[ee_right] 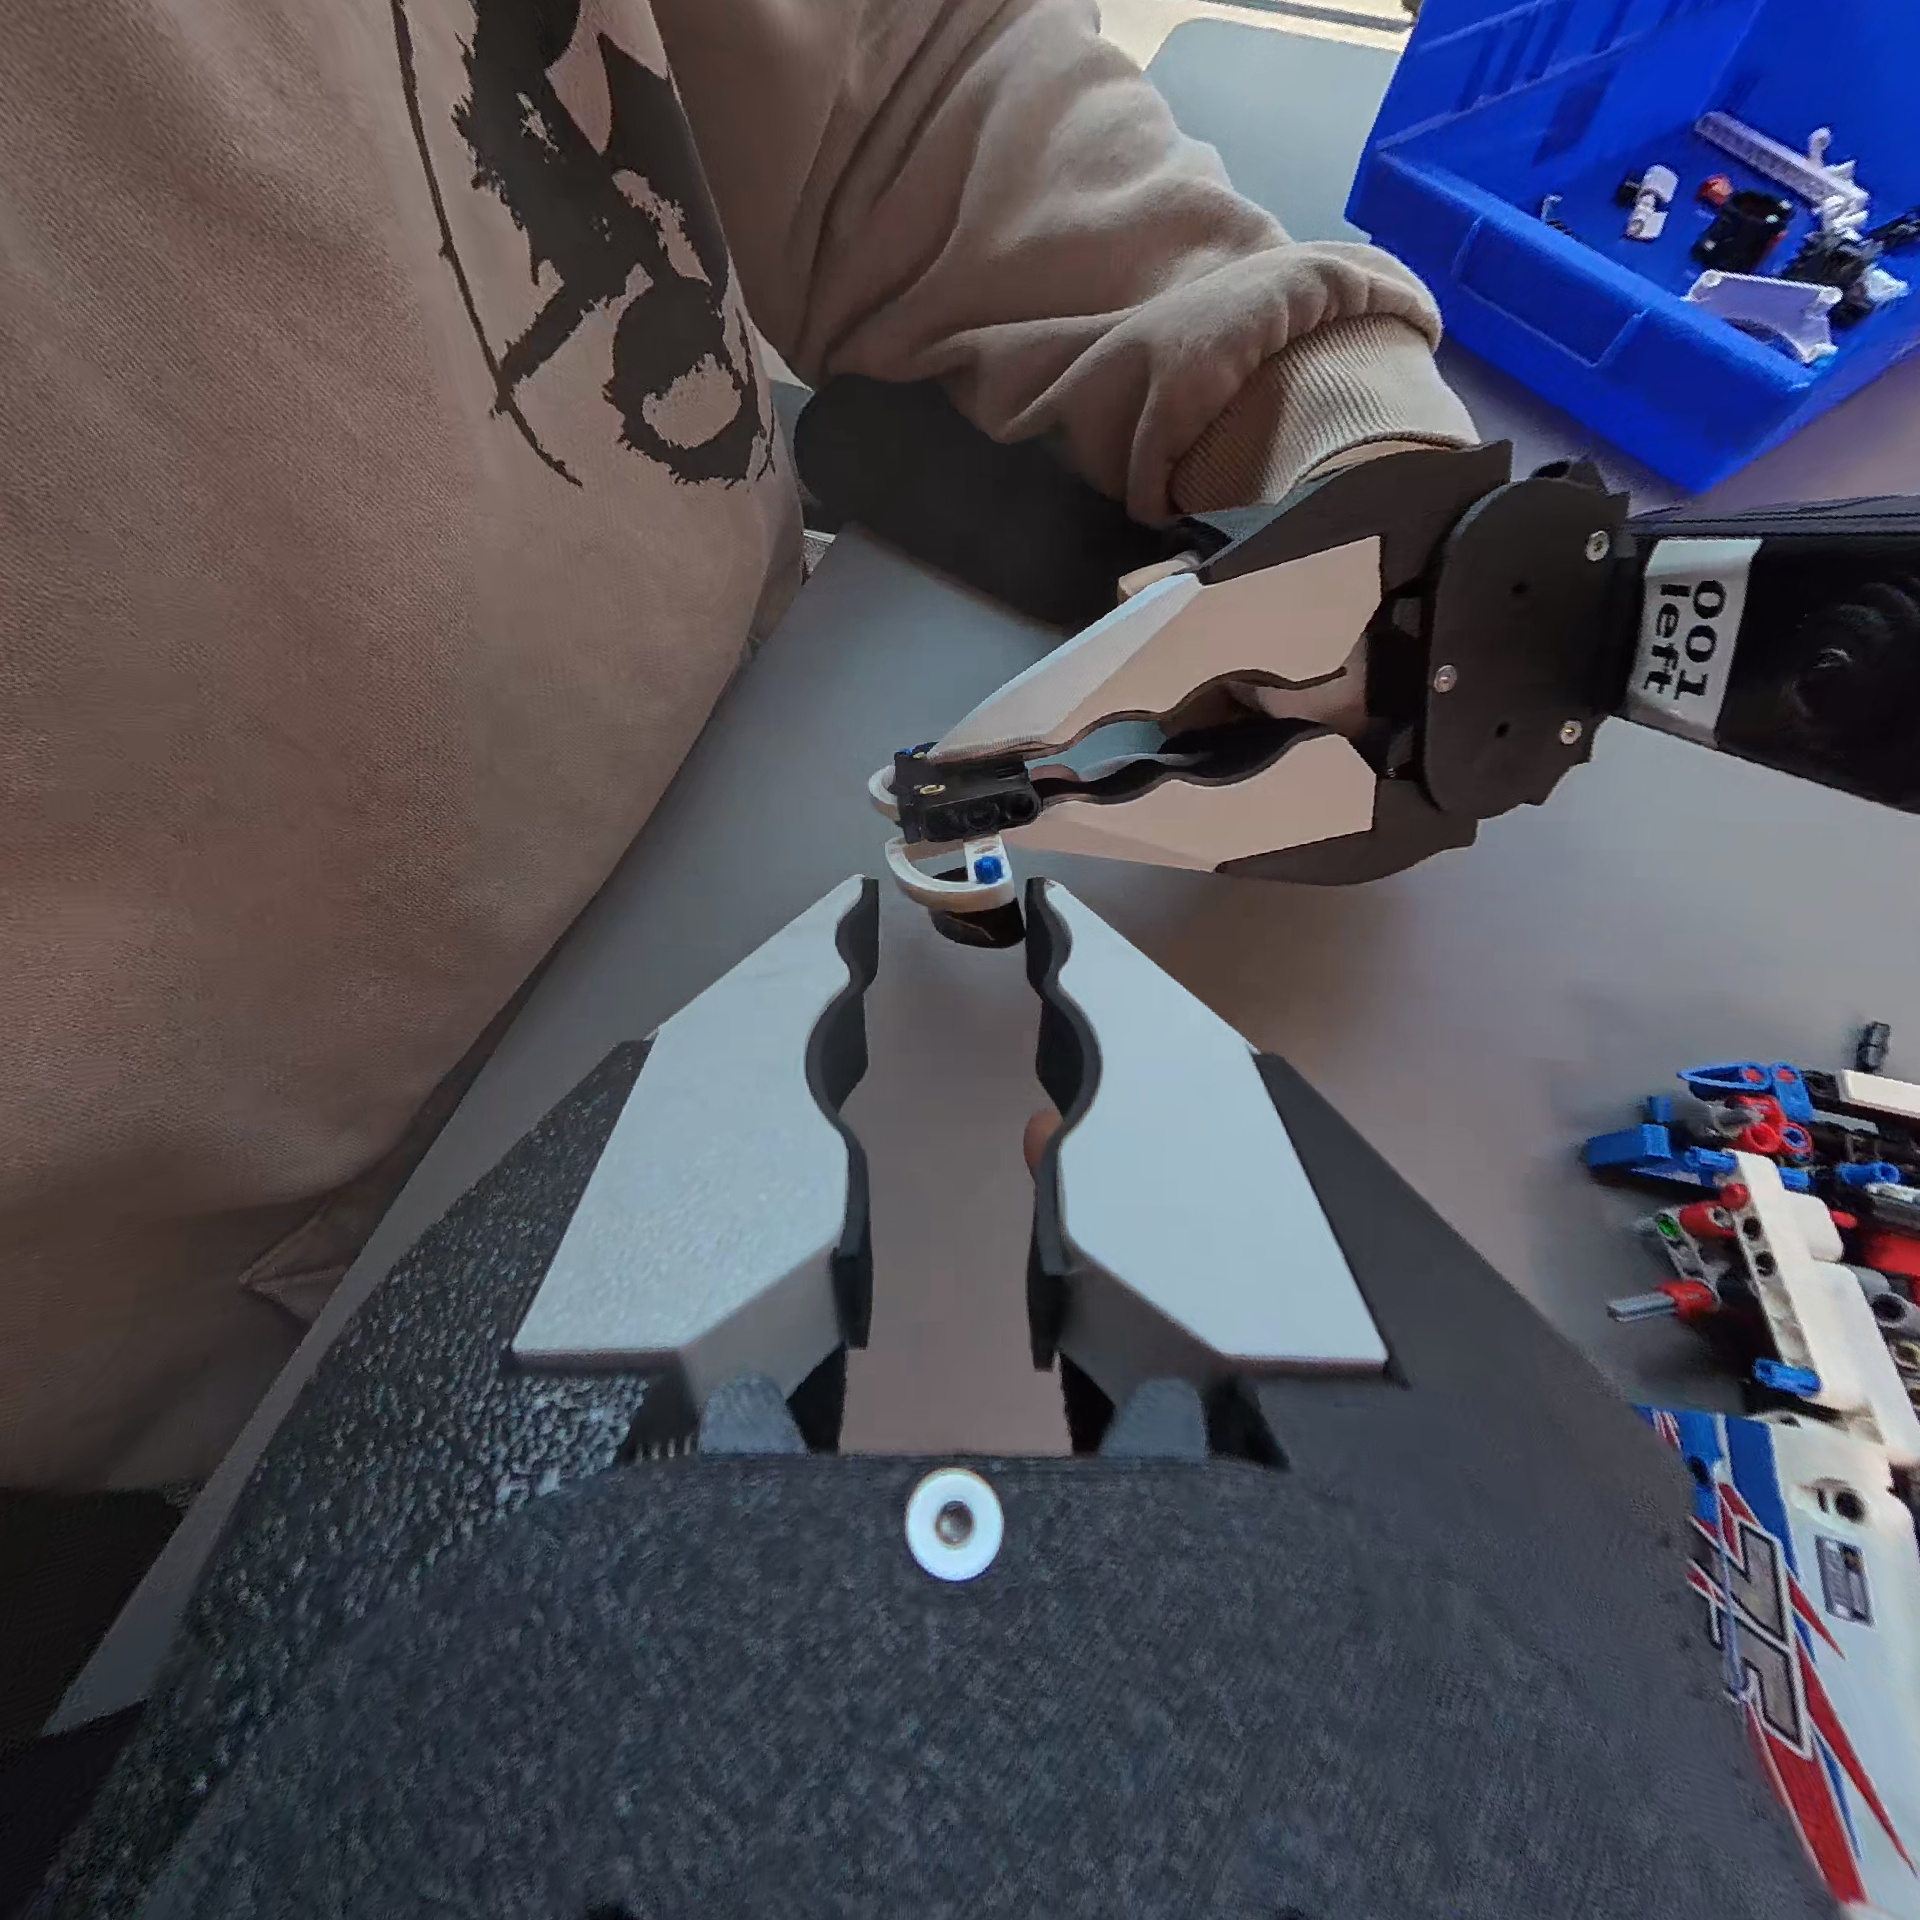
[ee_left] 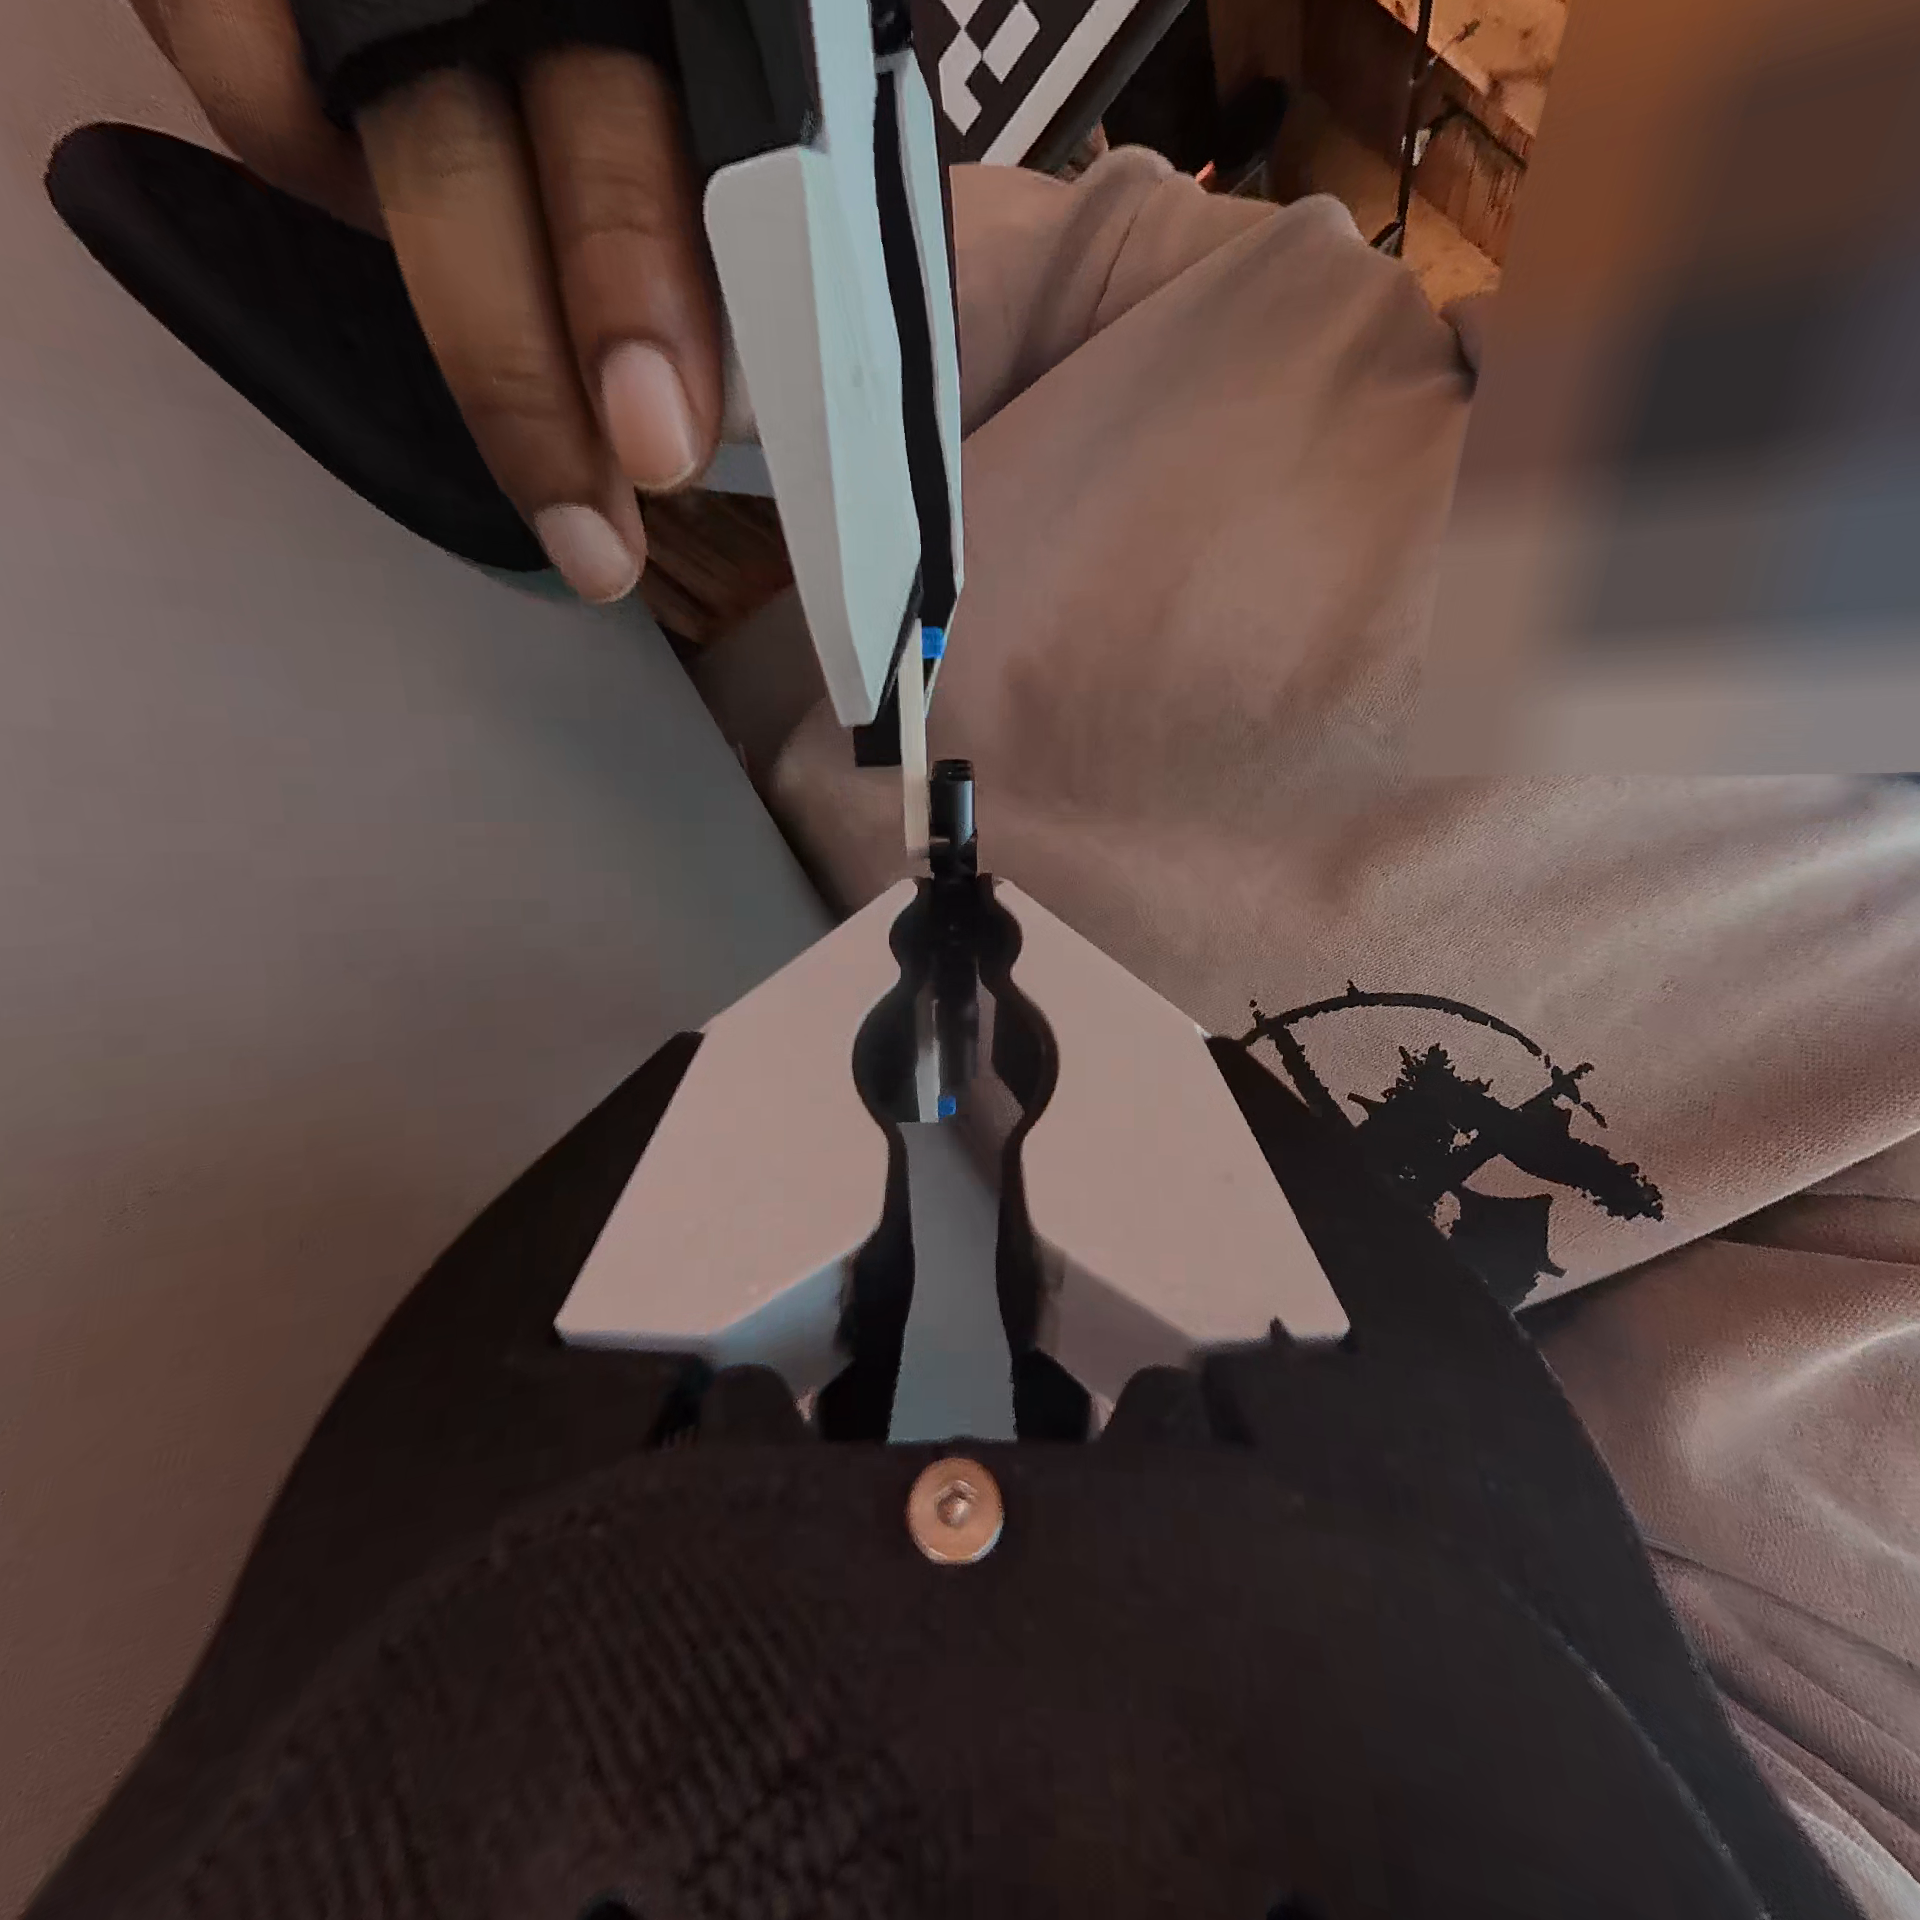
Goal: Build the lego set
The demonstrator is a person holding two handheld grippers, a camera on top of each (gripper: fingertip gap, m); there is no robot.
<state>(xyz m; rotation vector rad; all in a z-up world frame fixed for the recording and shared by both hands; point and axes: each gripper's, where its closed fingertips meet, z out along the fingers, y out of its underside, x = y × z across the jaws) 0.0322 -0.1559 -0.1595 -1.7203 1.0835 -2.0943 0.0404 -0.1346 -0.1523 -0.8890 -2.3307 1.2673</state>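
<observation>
**A:** Item 1, the left gripper [ee_left: 954,883]?

**B:** In the centre of its own view, jaws clamped on a short black lego beam [ee_right: 966,805] with holes along its side. In the right wrist view it reaches in from the right edge at mid-height, and the beam sticks out past its tips.

**A:** Item 2, the right gripper [ee_right: 951,894]?

**B:** It is in the lower centre of its own view, with its fingers [ee_right: 727,1143] parted. A white curved piece [ee_right: 914,881] carrying 1 blue pin [ee_right: 987,864] sits between the tips, and it looks pinched there. From the left wrist view this claw comes down from the top centre, held by a hand [ee_left: 540,312], with the white piece poking out below it.

**A:** How do the 2 pieces sit?

**B:** The white curve is just beside the black beam. I cannot tell whether they are joined.

**A:** Item 3, stock?

**B:** There is 1 blue bin [ee_right: 1558,312] in the upper right of the right wrist view, holding small white, black and red parts.

**A:** Item 4?

**B:** There is 1 part-built model [ee_right: 1787,1247] at the right edge, in white, blue and red. It lies on the grey table [ee_right: 1351,987], well apart from both claws.

**A:** And the background?

**B:** A person's beige sweatshirt [ee_right: 312,727] with a black print fills the upper left.
</observation>
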